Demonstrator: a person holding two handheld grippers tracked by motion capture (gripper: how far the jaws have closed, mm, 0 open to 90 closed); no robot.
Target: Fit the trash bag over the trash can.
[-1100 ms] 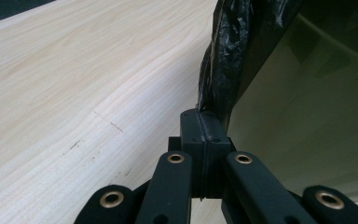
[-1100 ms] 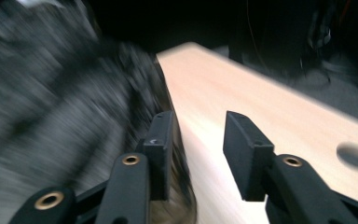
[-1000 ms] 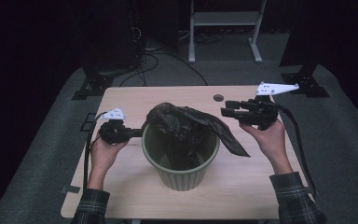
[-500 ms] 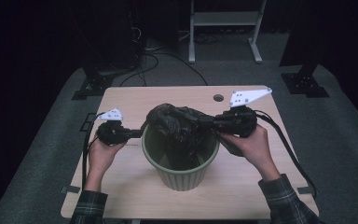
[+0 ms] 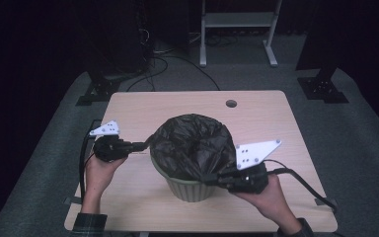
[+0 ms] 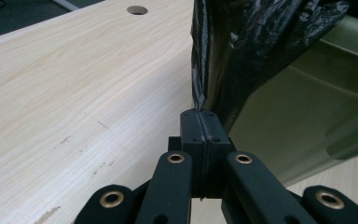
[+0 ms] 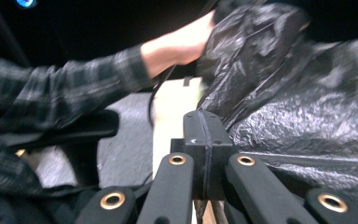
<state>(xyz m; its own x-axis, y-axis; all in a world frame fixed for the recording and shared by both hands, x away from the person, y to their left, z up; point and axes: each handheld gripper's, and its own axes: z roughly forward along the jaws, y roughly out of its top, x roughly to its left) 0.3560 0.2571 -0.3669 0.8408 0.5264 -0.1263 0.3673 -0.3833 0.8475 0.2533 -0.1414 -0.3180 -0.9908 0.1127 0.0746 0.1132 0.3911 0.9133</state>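
Observation:
A green ribbed bin (image 5: 192, 190) stands mid-table with a black plastic bag (image 5: 192, 143) spread across its mouth. My left gripper (image 5: 145, 145) is at the bin's left rim, shut on the bag's edge. In the left gripper view the closed jaws (image 6: 200, 116) pinch a fold of the bag (image 6: 242, 42) beside the green wall (image 6: 298, 121). My right gripper (image 5: 208, 180) is low at the bin's near right side, shut on the bag. In the right gripper view its jaws (image 7: 203, 121) are closed against the crinkled bag (image 7: 298, 116), though the pinched film is hard to make out there.
The light wooden table (image 5: 276, 123) has a cable hole (image 5: 231, 103) at the back. Cables trail from both grippers off the table's sides. A white stand (image 5: 237, 29) and dark equipment legs (image 5: 323, 84) stand on the grey floor behind. The person's plaid sleeve (image 7: 74, 79) crosses the right gripper view.
My right gripper swung from the bin's far right round to its near right side, drawing the bag over the rim. The bag now covers the opening. The left gripper stayed put.

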